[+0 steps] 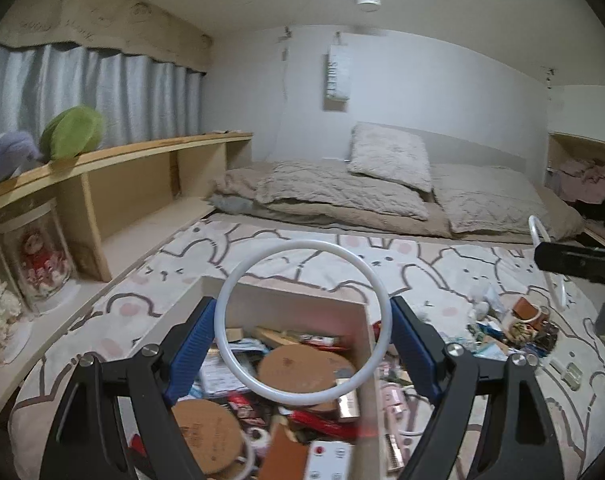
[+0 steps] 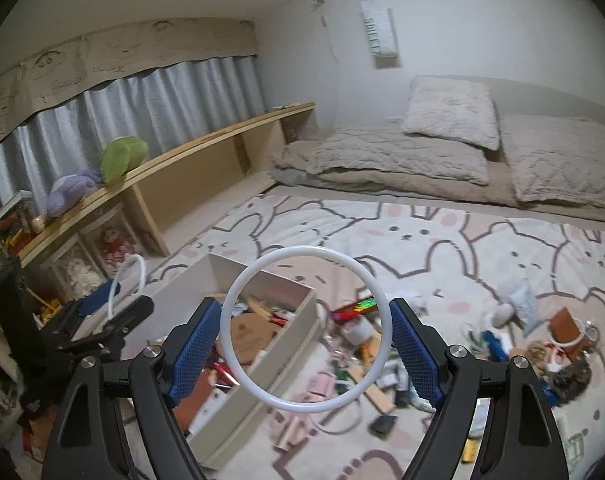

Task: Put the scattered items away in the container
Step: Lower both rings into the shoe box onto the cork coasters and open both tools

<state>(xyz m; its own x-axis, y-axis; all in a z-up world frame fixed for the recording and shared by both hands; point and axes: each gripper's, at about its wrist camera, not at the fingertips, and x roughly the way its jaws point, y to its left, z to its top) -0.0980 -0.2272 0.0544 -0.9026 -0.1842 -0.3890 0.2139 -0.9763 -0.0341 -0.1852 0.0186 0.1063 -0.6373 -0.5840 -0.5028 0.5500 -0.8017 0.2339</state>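
Note:
A white open box [image 1: 286, 292] [image 2: 262, 380] stands on the rabbit-print rug and holds cork coasters, packets and other small items. My left gripper [image 1: 302, 330] is shut on a white ring [image 1: 238, 272], held upright over the box. My right gripper [image 2: 306, 334] is shut on a second white ring [image 2: 262, 264], held above the box's right wall and the loose clutter [image 2: 362, 360] beside it. In the right wrist view the left gripper [image 2: 102, 312] shows at the left; in the left wrist view the right gripper [image 1: 574, 260] shows at the right edge.
Scattered items [image 1: 514, 328] [image 2: 542, 340] lie on the rug right of the box. A low wooden shelf [image 1: 114, 184] with plush toys runs along the left wall. A futon with pillows [image 1: 382, 184] lies at the back.

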